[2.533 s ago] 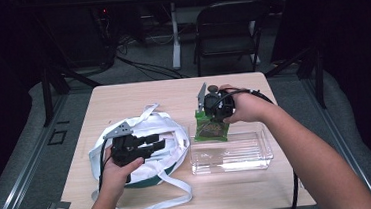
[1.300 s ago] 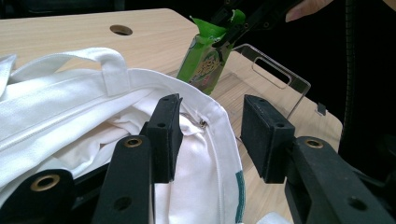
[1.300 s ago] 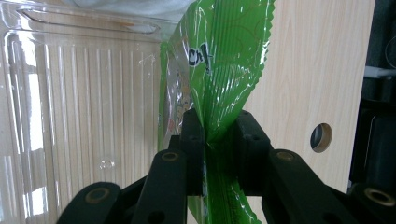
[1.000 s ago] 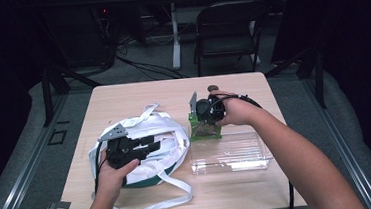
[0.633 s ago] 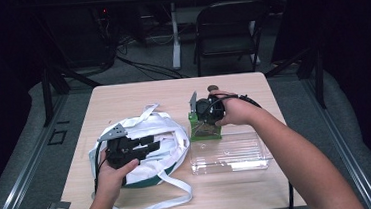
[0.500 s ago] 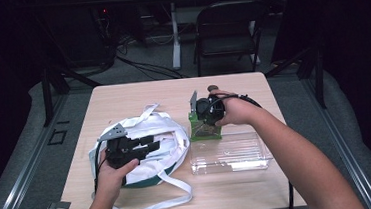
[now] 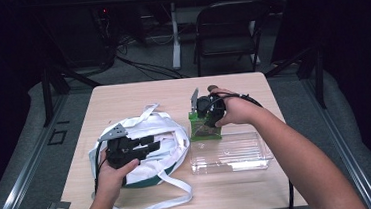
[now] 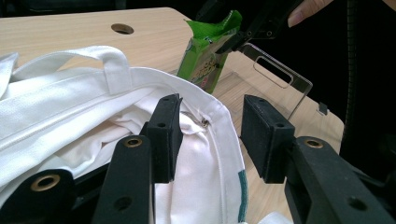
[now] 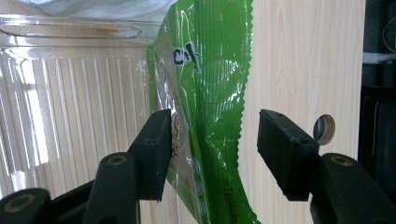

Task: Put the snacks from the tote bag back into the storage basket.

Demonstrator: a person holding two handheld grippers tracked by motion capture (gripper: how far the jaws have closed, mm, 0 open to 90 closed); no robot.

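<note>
Right tool (image 9: 210,149) gapes wide — green packet (image 9: 210,116) between its jaws, ungripped.

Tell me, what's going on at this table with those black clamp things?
A person holds a two-jaw gripper in each hand. The right gripper is open around a green snack packet, which stands beside a clear plastic container; the jaws have not closed on it. The left gripper is also open, straddling the rim of a white cloth tote bag lying on the wooden table. Nothing is in the container yet.
</note>
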